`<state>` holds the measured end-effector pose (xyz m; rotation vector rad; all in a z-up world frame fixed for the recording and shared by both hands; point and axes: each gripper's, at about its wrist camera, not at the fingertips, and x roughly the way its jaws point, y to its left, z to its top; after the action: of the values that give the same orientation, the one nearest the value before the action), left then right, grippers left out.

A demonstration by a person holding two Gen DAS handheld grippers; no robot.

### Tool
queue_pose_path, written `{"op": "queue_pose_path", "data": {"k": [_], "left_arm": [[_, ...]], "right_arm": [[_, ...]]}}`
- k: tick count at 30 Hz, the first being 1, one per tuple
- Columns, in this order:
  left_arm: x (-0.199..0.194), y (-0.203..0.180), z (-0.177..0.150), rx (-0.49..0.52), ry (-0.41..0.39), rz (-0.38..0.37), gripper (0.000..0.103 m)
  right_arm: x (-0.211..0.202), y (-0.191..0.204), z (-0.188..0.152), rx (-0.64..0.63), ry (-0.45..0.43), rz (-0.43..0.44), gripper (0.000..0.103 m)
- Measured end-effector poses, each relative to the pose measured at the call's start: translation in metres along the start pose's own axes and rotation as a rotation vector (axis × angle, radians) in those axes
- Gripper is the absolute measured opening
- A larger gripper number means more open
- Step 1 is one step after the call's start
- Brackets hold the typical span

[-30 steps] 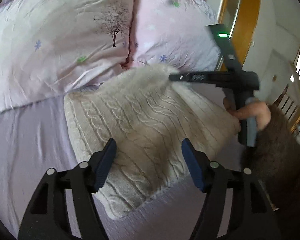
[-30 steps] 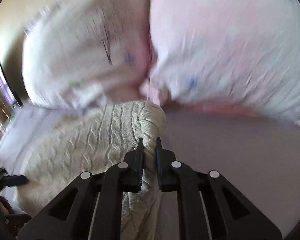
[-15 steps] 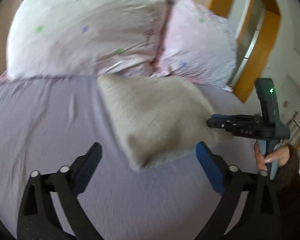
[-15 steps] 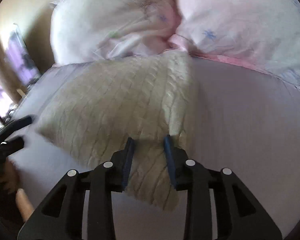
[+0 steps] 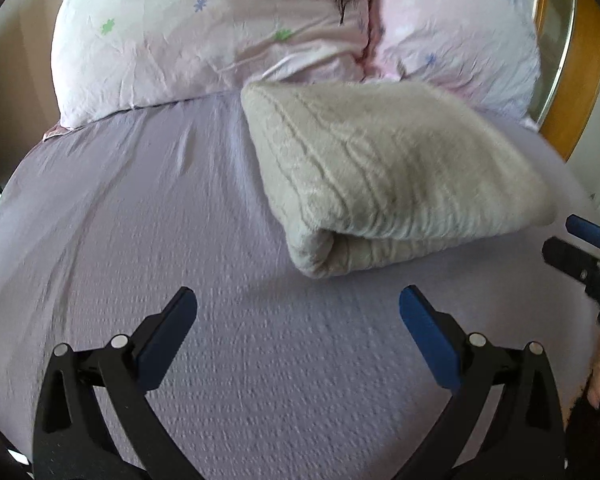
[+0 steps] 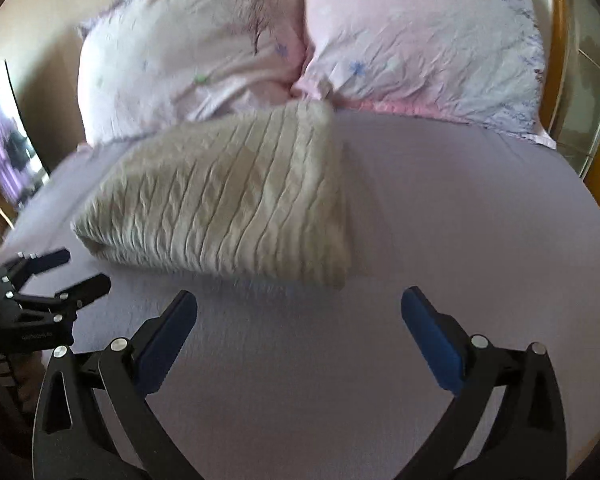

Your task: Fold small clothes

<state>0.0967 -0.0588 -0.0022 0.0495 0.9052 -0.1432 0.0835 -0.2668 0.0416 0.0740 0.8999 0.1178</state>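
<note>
A cream cable-knit sweater (image 5: pixel 384 172) lies folded into a thick rectangle on the lilac bed sheet (image 5: pixel 160 220), its far edge against the pillows. It also shows in the right wrist view (image 6: pixel 228 200). My left gripper (image 5: pixel 298 304) is open and empty, held back from the sweater's near folded edge. My right gripper (image 6: pixel 299 306) is open and empty, a short way in front of the sweater. Each gripper appears at the edge of the other's view, the right one (image 5: pixel 580 248) and the left one (image 6: pixel 56 276), both open.
Two pale pink flowered pillows (image 5: pixel 220 28) (image 6: pixel 420 48) stand at the head of the bed behind the sweater. A wooden door frame (image 5: pixel 588 64) is at the right. A dark screen (image 6: pixel 8 152) stands at the far left.
My right gripper let go of the sweater's edge, opened wide and drew back. My left gripper also pulled back. The sweater now lies folded and free on the sheet.
</note>
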Motion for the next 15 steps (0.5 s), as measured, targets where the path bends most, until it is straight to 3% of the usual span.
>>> {"op": "queue_pose_path", "data": {"k": [7, 15], "left_arm": [[0.008, 0.0, 0.001, 0.007, 0.034, 0.037, 0.101], [0.009, 0.001, 0.002, 0.012, 0.036, 0.032, 0.101]], "right_arm": [[0.03, 0.017, -0.009, -0.033, 0.107, -0.061, 0.102], [0.029, 0.017, -0.013, -0.039, 0.092, -0.071, 0.102]]}}
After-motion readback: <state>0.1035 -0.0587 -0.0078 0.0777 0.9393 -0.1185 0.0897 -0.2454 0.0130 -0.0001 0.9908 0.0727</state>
